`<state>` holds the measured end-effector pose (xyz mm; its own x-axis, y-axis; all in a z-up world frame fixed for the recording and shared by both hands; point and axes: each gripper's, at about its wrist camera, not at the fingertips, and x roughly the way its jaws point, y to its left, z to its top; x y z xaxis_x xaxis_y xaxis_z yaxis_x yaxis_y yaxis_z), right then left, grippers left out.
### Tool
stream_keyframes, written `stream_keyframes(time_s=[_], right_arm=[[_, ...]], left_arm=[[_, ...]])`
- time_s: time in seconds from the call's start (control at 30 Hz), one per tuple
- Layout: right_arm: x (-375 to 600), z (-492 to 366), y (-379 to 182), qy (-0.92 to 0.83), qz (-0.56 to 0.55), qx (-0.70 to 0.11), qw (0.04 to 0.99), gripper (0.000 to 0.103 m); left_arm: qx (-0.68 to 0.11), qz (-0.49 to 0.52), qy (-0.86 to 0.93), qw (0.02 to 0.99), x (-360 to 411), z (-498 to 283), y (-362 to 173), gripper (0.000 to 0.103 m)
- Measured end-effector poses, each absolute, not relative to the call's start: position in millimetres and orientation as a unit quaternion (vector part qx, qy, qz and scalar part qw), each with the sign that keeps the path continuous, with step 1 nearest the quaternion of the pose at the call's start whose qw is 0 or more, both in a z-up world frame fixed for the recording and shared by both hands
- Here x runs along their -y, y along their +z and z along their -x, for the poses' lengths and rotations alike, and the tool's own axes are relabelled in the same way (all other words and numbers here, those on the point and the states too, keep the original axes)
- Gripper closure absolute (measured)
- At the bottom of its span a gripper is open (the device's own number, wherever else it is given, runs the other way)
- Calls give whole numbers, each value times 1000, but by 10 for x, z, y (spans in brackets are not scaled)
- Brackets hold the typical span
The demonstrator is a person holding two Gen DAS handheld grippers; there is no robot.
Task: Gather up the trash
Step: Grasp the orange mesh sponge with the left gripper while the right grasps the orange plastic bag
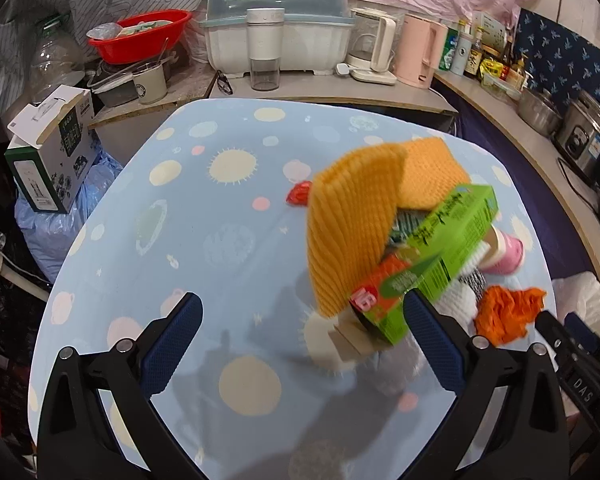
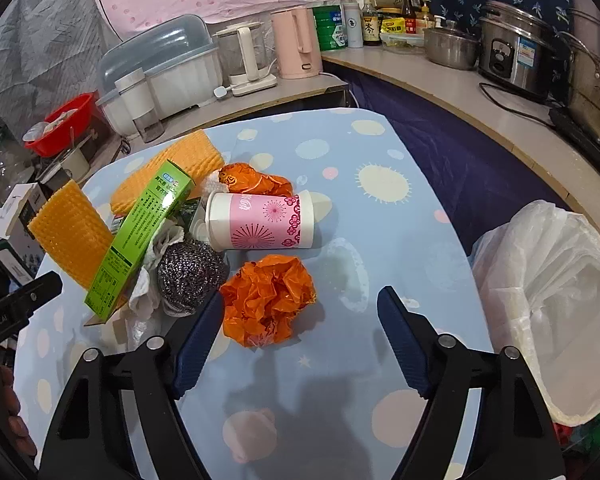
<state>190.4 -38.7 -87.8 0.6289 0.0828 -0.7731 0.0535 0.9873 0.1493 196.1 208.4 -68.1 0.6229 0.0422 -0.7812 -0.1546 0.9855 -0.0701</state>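
A pile of trash lies on the blue patterned table (image 2: 380,240): a green carton (image 2: 140,236), orange foam sheets (image 2: 72,232), a steel scourer (image 2: 190,272), a pink paper cup (image 2: 260,220) on its side and a crumpled orange bag (image 2: 270,300). My right gripper (image 2: 300,340) is open, its fingers on either side of the orange bag's near edge. My left gripper (image 1: 302,344) is open and empty, left of the pile, its right finger against the green carton (image 1: 436,256). The orange foam (image 1: 352,228) and the orange bag (image 1: 508,312) also show in the left wrist view.
A bin lined with a white bag (image 2: 552,312) stands at the table's right edge. Behind the table runs a counter (image 2: 440,76) with kettles, a dish rack, pots and bottles. A box (image 1: 48,156) and blue bags sit left of the table.
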Motion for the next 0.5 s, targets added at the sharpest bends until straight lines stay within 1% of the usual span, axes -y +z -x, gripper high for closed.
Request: stream_keyframes(time_s=[0.17,0.27,0.3,0.33,0.37,0.4,0.47,0.5], right_arm=[[355,-2046,-999,14,-94,-443,892,39],[339,-2117,-1067,18,-101,-450,887,46],[338,-2139,-1096,19,-105,-454,885,50],[341,-2154,-1121,20,-108,-457,883,55],[347,-2165,-1146,24,-114,-459,881,57],[356,-2172,-1167,29,-122,-461,879,62],[371,-2168,-1186,35,-135,-462,876,65],[374,-2163,-1188,35,-136,-462,876,69]], left_arm=[[-427,79,50,899,-2173,-2176,-744,7],[-425,81,45,900,-2172,-2268,-789,8],[-425,82,43,901,-2170,-2295,-800,8],[-425,82,40,901,-2165,-2323,-811,12],[-426,82,35,900,-2160,-2337,-821,19],[-429,82,30,899,-2153,-2360,-832,22],[-433,85,23,897,-2147,-2394,-846,37],[-435,89,20,896,-2154,-2400,-851,41]])
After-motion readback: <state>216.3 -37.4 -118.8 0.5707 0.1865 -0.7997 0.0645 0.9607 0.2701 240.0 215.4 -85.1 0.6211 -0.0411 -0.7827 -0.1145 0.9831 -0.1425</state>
